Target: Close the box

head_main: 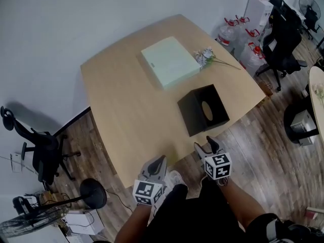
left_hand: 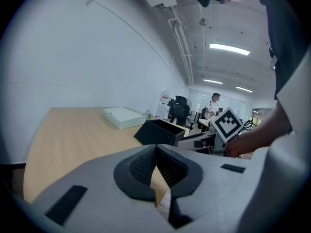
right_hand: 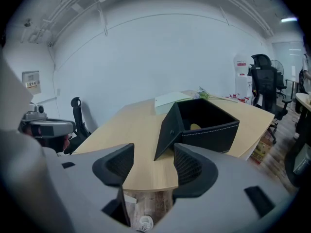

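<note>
Head view: left tool (head_main: 160, 161) clenched empty, right tool (head_main: 209, 146) released, both short of the box (head_main: 203, 109); best lift its leaning lid (right_hand: 167, 127) from below.

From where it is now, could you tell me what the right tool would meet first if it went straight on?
Probably the table near its front edge, since the open right tool tilts downward; just beyond leans the lid of the box. Depth is hard to judge.

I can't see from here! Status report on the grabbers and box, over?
Left gripper shut, right gripper open, both empty. Black box open on table, untouched. Nothing in the way.
</note>
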`<state>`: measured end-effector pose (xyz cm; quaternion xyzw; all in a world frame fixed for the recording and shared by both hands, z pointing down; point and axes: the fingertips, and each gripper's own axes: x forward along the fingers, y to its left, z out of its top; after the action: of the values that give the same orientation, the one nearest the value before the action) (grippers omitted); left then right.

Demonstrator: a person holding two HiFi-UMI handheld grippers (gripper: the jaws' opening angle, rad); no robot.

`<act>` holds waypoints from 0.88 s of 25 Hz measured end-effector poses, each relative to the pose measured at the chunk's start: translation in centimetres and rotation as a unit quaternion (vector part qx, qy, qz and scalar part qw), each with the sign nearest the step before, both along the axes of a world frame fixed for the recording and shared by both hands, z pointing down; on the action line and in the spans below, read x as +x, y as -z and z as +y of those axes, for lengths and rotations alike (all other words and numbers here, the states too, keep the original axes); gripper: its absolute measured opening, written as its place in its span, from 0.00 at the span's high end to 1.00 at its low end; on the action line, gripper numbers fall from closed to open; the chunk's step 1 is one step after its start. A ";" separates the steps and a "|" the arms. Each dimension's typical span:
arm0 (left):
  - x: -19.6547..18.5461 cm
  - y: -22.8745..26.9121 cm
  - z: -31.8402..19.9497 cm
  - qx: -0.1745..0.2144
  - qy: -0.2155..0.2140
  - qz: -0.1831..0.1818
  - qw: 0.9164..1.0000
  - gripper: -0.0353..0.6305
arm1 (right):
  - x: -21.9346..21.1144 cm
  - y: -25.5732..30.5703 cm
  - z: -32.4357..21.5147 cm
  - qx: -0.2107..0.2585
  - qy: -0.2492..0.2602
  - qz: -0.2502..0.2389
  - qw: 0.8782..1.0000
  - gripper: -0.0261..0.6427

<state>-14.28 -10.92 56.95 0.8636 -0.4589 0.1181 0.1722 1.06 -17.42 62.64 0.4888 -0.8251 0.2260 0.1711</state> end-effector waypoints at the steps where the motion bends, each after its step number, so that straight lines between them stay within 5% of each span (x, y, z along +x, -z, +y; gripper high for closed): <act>1: 0.1 -0.5 0.0 -0.008 0.005 0.002 1.000 0.93 | 0.1 -0.6 -0.3 -0.007 -0.005 -0.004 1.000 0.56; 15: -0.2 -2.8 0.0 -0.036 0.057 -0.015 0.998 0.93 | -0.4 -5.6 -3.3 -0.076 -0.066 -0.113 0.989 0.57; 22: -1.2 -3.6 1.1 -0.050 0.067 -0.021 0.996 0.93 | -0.3 -6.7 -4.4 -0.074 -0.129 -0.146 0.978 0.71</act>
<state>-15.53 -9.78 60.56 0.8182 -0.5131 0.1473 0.2134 0.75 -21.85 69.33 0.5391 -0.7520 0.3754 0.0542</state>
